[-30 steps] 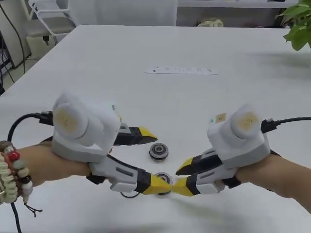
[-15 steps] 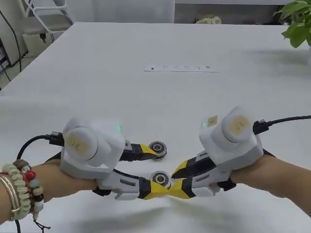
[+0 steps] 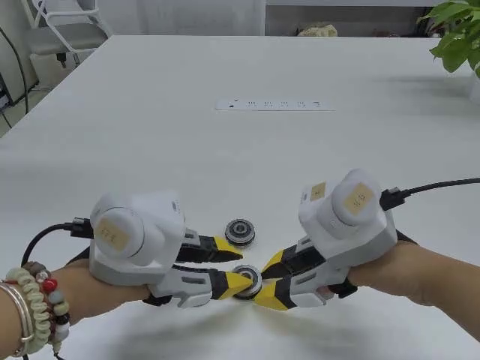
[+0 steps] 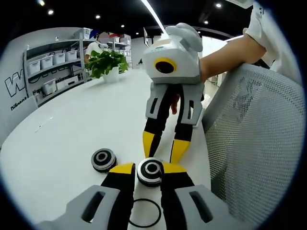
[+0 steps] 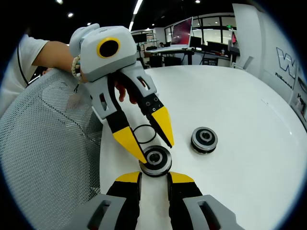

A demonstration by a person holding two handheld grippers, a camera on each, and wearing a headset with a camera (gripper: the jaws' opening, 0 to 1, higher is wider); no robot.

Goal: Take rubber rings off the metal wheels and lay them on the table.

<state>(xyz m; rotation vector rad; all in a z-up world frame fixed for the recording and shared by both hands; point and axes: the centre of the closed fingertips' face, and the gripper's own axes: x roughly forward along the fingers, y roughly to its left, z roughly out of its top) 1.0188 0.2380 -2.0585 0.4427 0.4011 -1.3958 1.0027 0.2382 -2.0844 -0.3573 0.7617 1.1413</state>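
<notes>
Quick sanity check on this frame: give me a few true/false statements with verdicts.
1. Two metal wheels sit on the table. True: a near wheel and a far wheel.
2. The left hand-held gripper has its jaws either side of the near wheel. True.
3. No rubber ring is off yet. False: a loose rubber ring lies on the table.
4. The right hand-held gripper holds the far wheel. False: that wheel lies apart, untouched.
</notes>
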